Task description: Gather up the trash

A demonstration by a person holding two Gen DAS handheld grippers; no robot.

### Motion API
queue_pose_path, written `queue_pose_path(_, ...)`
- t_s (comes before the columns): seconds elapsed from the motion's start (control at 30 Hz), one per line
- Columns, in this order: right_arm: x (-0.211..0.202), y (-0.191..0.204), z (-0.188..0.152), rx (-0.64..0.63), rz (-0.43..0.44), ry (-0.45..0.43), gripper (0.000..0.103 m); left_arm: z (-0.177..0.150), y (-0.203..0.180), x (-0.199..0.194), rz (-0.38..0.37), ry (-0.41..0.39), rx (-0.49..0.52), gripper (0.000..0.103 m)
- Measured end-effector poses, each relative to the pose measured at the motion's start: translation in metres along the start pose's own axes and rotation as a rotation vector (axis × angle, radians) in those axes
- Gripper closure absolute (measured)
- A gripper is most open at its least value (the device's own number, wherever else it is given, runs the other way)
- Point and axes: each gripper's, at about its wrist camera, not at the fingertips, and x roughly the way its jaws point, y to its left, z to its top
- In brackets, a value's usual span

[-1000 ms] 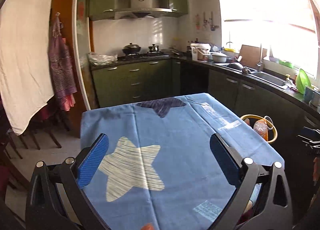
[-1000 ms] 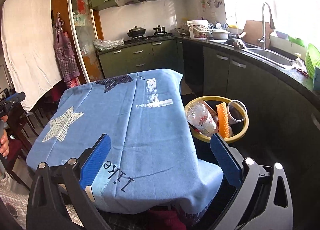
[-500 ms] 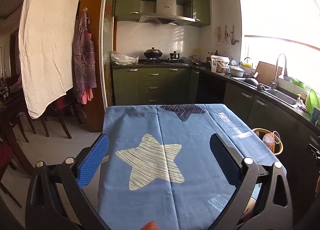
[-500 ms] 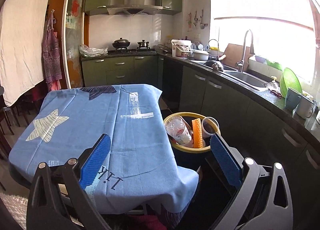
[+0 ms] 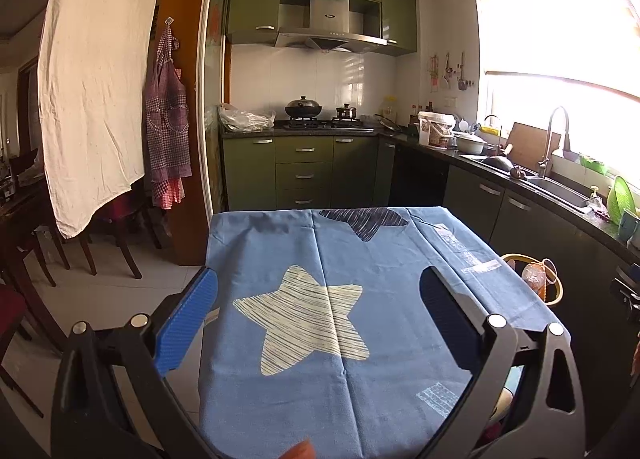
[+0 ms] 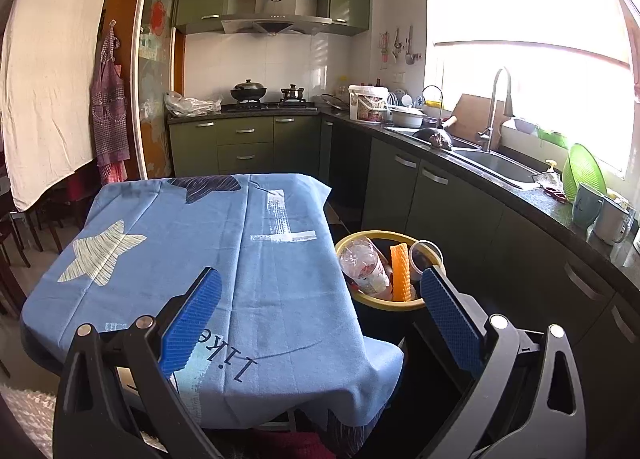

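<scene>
Upside-down, "Like" reads on the blue tablecloth (image 6: pixel 248 259).

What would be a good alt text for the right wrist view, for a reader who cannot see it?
A yellow-rimmed trash bin beside a table draped in a blue star-print cloth holds a crushed plastic bottle, an orange foam net and a clear cup. The right gripper hangs empty in front, jaws open, in a green-cabinet kitchen.
</scene>
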Motion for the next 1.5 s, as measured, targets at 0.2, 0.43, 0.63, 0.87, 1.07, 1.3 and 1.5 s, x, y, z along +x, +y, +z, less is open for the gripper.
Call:
queue_pose_path(0.2, 0.001, -0.002, -0.001, 0.007, -0.001, 0.005, 0.005, -0.001, -0.004, 0.002, -0.006, 0.010, 0.019, 0.007)
queue_pose_path(0.43, 0.003, -0.004, -0.001, 0.011, 0.001, 0.005, 0.005, -0.001, -0.005, 0.003, -0.017, 0.016, 0.027, 0.007)
queue_pose_path(0.63, 0.004, -0.002, -0.002, 0.008, 0.005, 0.008, 0.005, -0.002, -0.006, 0.004, -0.018, 0.020, 0.027, 0.007)
queue_pose_path(0.87, 0.004, -0.002, -0.002, 0.010, 0.006, 0.008, 0.005, -0.003, -0.009, 0.004, -0.025, 0.023, 0.034, 0.007)
queue_pose_path(1.07, 0.005, -0.001, -0.002, 0.012, 0.006, 0.010, 0.005, -0.003, -0.010, 0.005, -0.027, 0.023, 0.035, 0.007)
queue_pose_path(1.3, 0.005, 0.000, -0.003, 0.012, 0.005, 0.011, 0.005, -0.005, -0.011, 0.006, -0.036, 0.027, 0.040, 0.007)
queue_pose_path(1.5, 0.006, 0.001, -0.004, 0.010, 0.007, 0.013, 0.005, -0.006, -0.010, 0.007, -0.045, 0.030, 0.041, 0.007)
